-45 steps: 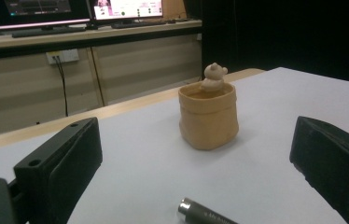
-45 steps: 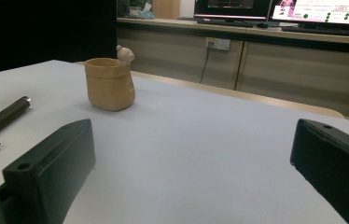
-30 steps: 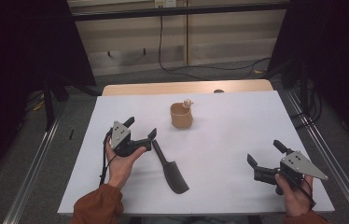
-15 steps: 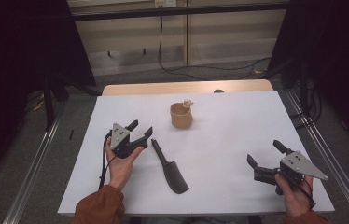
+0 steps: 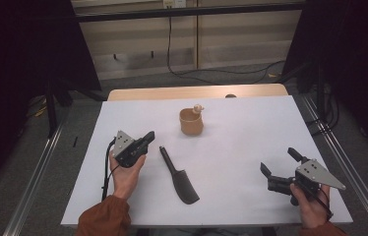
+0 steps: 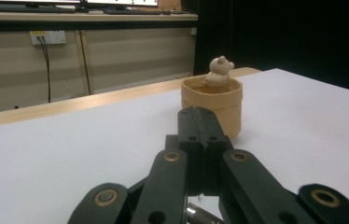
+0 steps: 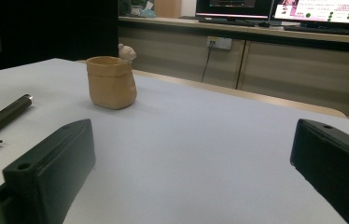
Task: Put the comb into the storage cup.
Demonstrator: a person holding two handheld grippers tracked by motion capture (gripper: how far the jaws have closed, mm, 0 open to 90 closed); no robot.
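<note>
The left gripper (image 5: 148,136) is held above the table (image 5: 251,128) on its left part, with the jaws pressed together and nothing between them; it points toward the tan cup (image 5: 191,122), which stands well ahead of it near the middle of the far side, apart from both grippers; in the left gripper view the cup (image 6: 212,105) rises just behind the closed jaw tips, and a small pale figure (image 6: 219,71) sits at its rim. The dark brush (image 5: 178,174) lies flat just beside the left gripper, on its right, not touched. The right gripper (image 5: 278,163) is near the front right corner, jaws wide apart and holding nothing; between it and the cup the table is bare.
</note>
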